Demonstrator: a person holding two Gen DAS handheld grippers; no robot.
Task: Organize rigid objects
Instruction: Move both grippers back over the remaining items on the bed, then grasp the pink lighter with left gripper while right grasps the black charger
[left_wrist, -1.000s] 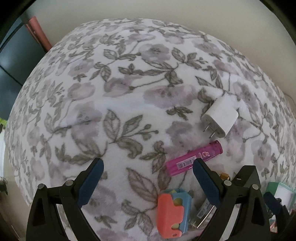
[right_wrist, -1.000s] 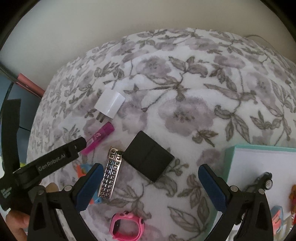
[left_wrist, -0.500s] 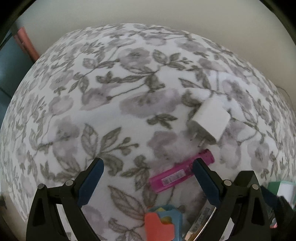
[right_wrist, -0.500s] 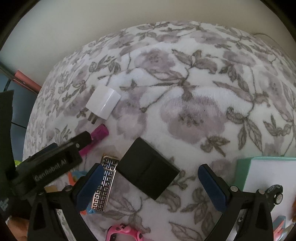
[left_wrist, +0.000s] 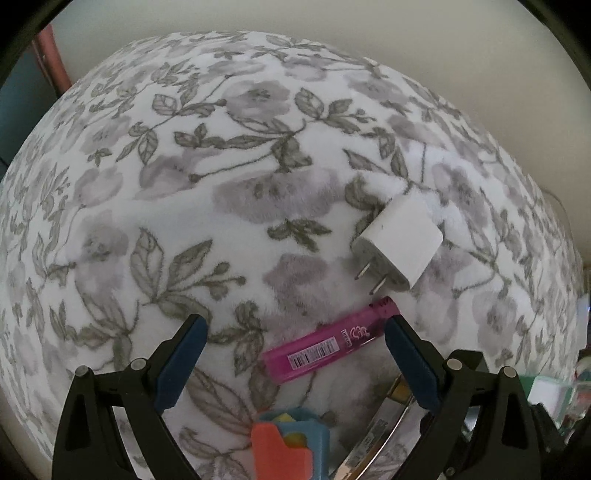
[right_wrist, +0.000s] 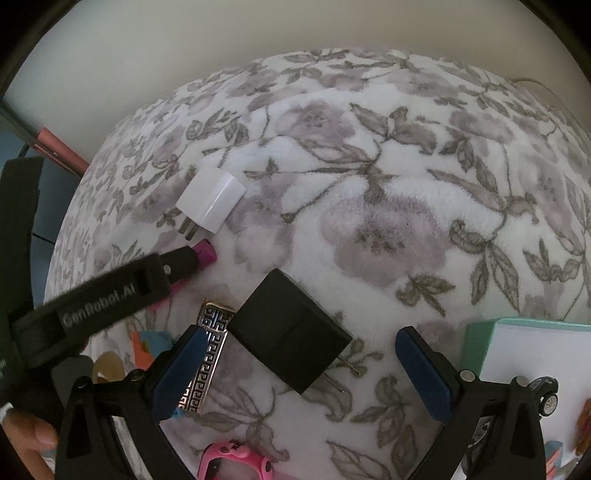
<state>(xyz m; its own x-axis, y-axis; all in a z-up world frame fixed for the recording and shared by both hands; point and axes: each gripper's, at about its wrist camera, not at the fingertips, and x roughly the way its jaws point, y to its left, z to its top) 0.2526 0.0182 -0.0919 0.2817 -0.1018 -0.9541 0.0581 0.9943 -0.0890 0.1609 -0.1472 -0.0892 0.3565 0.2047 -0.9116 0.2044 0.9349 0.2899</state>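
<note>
1. My left claw (left_wrist: 295, 354) is spread wide and carries nothing. The slim magenta plastic lighter (left_wrist: 330, 342) lies between its blue pads, closer to the right pad (left_wrist: 408, 363).
2. The long axis of the lighter runs diagonally across the gap, not square to the pads, so I judge that a small turn of the wrist is needed before closing.
3. My right claw (right_wrist: 299, 373) is also wide apart and empty, with the flat black plug adapter (right_wrist: 291, 338) in its gap.
4. Beyond the lighter, the white cube charger (left_wrist: 400, 242) rests on the flowered fleece blanket (left_wrist: 221, 184); the teal-rimmed white tray (right_wrist: 476, 343) is at the right.

A home: floral fleece blanket (left_wrist: 229, 192) on furniture.
</note>
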